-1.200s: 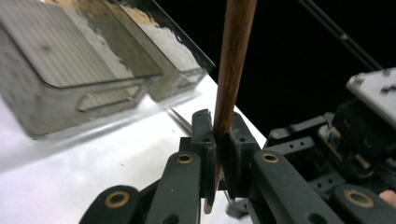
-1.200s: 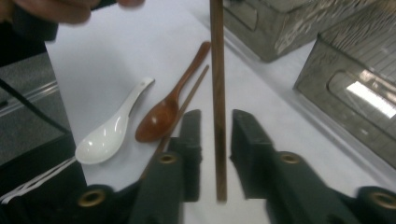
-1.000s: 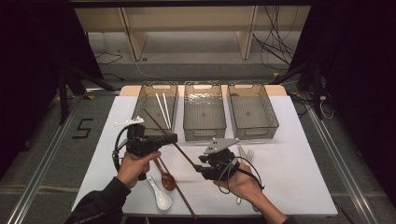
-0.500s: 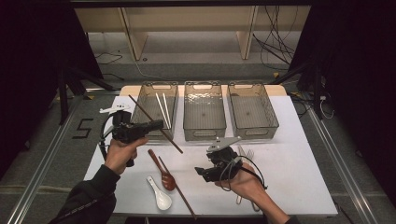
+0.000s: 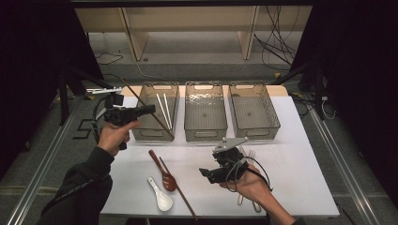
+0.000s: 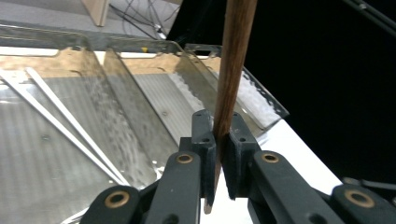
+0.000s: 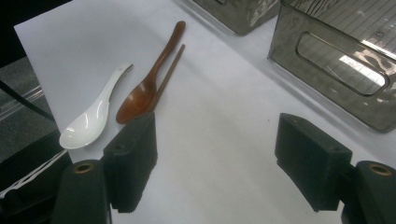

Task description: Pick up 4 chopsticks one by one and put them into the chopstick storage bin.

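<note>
White table (image 5: 291, 154): left gripper (image 5: 151, 109) clamps a brown chopstick (image 5: 149, 112) over the left bin (image 5: 155, 133); right gripper (image 5: 205, 173), just opened wide, empty.

Dark wooden chopstick (image 5: 149, 108) clamped in left gripper (image 6: 219, 140), slanted over leftmost clear bin (image 5: 141, 132)

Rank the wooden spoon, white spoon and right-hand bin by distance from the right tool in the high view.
From the right tool:
1. Wooden spoon, just to its left.
2. White spoon, farther left, near the front edge.
3. Right-hand bin, beyond it at the table's back.
</note>
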The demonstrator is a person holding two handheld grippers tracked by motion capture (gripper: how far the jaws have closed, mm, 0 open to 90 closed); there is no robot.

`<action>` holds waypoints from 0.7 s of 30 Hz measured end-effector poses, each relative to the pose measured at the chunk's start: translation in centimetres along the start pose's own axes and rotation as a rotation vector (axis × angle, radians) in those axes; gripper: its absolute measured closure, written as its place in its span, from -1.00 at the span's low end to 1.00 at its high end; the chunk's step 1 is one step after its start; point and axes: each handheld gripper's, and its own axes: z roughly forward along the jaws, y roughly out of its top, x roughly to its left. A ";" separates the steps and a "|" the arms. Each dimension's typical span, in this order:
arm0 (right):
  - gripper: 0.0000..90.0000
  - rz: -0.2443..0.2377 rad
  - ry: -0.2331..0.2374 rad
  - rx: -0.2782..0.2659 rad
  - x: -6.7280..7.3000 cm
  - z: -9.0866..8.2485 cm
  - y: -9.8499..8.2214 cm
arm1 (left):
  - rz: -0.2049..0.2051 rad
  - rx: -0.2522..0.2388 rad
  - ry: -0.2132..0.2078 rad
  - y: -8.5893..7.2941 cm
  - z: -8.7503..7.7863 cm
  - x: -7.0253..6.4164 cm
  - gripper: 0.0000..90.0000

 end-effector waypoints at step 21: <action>-0.37 -0.017 0.004 -0.004 0.2 0.2 0.0 | -0.051 0.039 0.142 3.3 2.3 3.7 0.86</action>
